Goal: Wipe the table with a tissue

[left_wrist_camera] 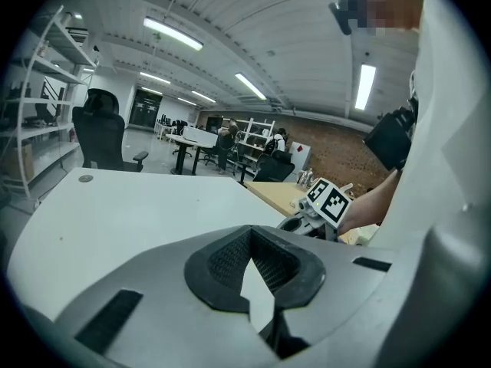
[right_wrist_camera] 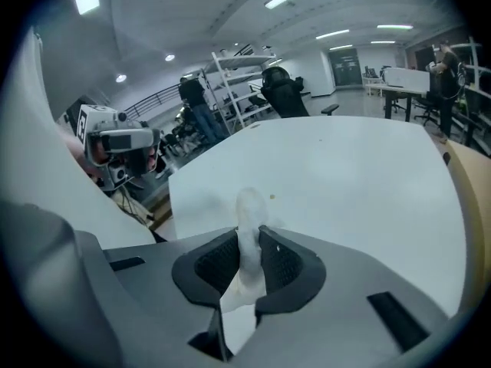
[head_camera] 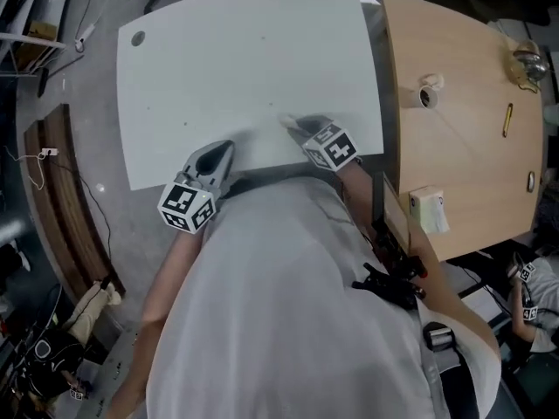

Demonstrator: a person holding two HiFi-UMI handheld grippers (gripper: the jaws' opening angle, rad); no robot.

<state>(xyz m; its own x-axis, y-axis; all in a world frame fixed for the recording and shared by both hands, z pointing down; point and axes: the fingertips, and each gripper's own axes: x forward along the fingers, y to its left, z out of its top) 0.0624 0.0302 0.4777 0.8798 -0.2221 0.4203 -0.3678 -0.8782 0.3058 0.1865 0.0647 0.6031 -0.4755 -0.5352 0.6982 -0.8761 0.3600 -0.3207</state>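
Tissue (right_wrist_camera: 248,205) is between the pads of the right tool (right_wrist_camera: 249,245), which is clenched on it. The white strip runs up through the gap, and its crumpled end sticks out past the tips. In the head view this end is at the front of the tool, low over the white tabletop (head_camera: 244,59) and close to its near edge. Whether it touches the surface I cannot tell. The right tool points down at a slant, and its marker cube (head_camera: 334,147) is behind the jaws, toward the person (head_camera: 297,321).

The left tool (head_camera: 220,151) is well apart on the left side of the right one, also at the near edge, with its tips over the tabletop. Its jaws are closed together at the tips and hold nothing. Only the white surface shows through the small gap behind the pads.

On the right of the right tool, just past the edge of the tabletop, stands a wooden table (head_camera: 463,147). A box (head_camera: 426,209) is at its near corner, beside the person's arm, and a roll (head_camera: 425,95) lies farther ahead of the tool. Far ahead of the left tool, at the far left corner of the tabletop, is a small round hole (head_camera: 137,37).
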